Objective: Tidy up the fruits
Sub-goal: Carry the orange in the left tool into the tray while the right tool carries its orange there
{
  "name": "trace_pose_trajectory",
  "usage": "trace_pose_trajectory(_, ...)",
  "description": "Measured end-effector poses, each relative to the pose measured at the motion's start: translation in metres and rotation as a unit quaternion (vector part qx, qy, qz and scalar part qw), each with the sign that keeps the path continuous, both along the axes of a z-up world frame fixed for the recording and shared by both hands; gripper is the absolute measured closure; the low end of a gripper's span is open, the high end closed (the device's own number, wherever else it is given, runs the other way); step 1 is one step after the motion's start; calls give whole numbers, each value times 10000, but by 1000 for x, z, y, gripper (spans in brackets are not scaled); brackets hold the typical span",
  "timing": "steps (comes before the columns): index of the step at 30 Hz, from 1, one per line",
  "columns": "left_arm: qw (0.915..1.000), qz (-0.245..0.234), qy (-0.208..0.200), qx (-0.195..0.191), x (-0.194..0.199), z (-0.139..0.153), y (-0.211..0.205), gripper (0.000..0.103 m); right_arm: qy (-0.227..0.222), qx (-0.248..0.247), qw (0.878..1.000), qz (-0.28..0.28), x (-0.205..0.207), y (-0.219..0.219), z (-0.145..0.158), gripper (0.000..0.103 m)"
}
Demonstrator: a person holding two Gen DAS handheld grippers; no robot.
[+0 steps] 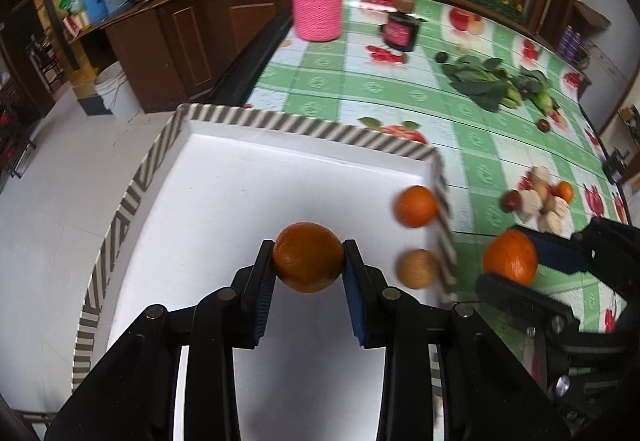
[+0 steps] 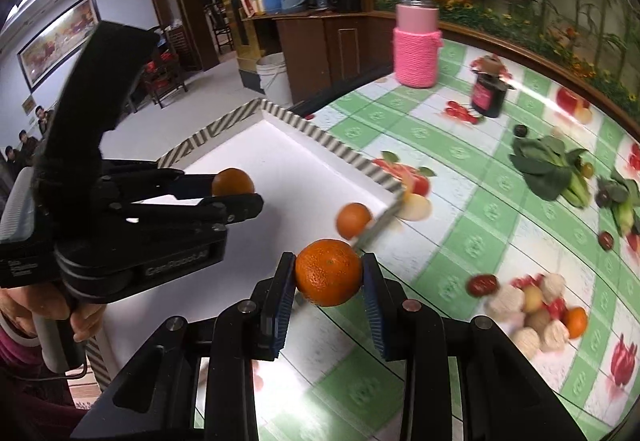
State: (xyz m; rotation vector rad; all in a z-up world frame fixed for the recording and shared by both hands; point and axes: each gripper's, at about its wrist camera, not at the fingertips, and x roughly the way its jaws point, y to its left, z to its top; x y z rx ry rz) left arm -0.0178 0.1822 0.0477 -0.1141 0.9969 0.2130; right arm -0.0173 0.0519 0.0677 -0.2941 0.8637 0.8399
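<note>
Oranges occupy both of my claws. My left gripper is clamped on a dark orange, its two pads pressed against the fruit's sides, and holds it above the white floor of the striped-rim tray. Seen from the right wrist, that same left gripper reaches in over the tray with its orange showing just past the fingers.

My right gripper is closed on a brighter orange, pads tight on either side. It sits over the green checked tablecloth, just outside the tray's near right corner. From the left wrist, the right gripper and its orange appear beside the tray wall, on the table side.

Inside the tray, against its right wall, lies a small orange, and next to it a paler tan round fruit; both are blurred.

Further right on the cloth sits a loose pile of pale lumpy pieces with a small orange at its edge and a dark red fruit beside it. Leafy greens lie well beyond. A pink knit-sleeved jar and a dark jar with pink label stand at the far side of the table.
</note>
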Motion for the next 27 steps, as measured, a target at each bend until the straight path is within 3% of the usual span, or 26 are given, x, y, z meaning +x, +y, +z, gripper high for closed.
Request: trace_pose_trajectory(27, 9971, 612, 228, -397, 14, -25, 49, 73, 166, -350, 9984, 422, 34, 79, -39, 70)
